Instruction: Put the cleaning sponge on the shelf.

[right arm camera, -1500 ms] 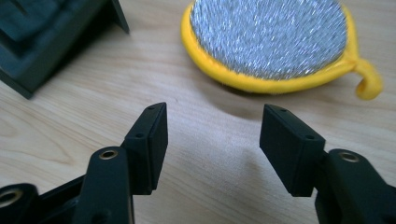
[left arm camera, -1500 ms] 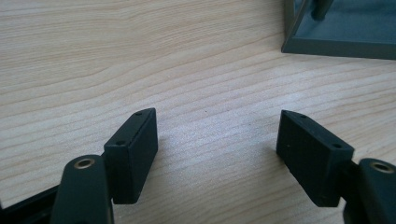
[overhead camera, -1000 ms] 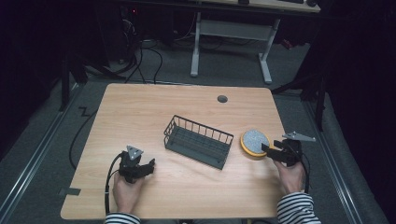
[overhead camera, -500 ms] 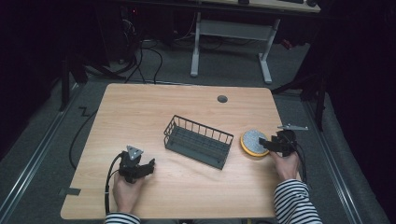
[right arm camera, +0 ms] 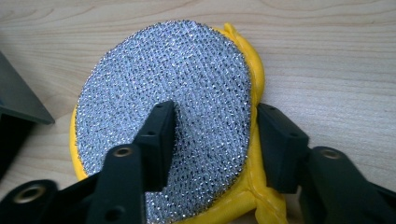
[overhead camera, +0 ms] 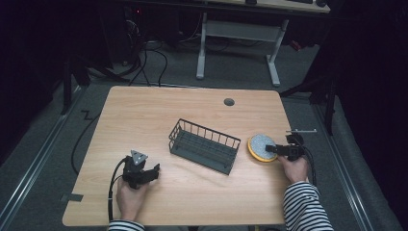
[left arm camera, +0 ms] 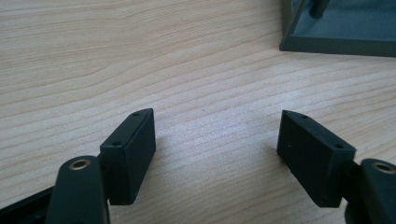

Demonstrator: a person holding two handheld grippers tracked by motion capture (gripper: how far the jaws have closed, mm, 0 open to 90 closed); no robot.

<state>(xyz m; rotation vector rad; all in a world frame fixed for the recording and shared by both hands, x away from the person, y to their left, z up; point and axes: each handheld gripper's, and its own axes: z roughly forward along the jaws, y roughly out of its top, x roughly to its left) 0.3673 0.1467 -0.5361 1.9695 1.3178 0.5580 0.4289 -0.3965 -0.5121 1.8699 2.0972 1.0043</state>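
The right gripper (right arm camera: 212, 140) has just been closing its jaws and now has them about half apart, one pad pressing into the silver top of the scrubbing pad (right arm camera: 163, 116) and the other against its yellow rim, so I'd say the pinch is starting but it's not a real grip yet. That pad sits flat on the bench (overhead camera: 192, 110) near the right edge, just beside the right end of the wire basket (overhead camera: 204, 145). Looks soft and squishy to me, sponge under a rough metallic mesh, very light, so it should squash between the pads instead of slipping; taking it across the edge like this, or by the stitched yellow seam, seems the sensible spot. No worries about breaking it. The left gripper (left arm camera: 219, 144) is parked low over bare wood with its jaws wide and nothing between them, well apart from the basket's left end. Count: one scrubbing pad, one basket, two grippers, plus one small round hole (overhead camera: 229, 102) near the far edge.
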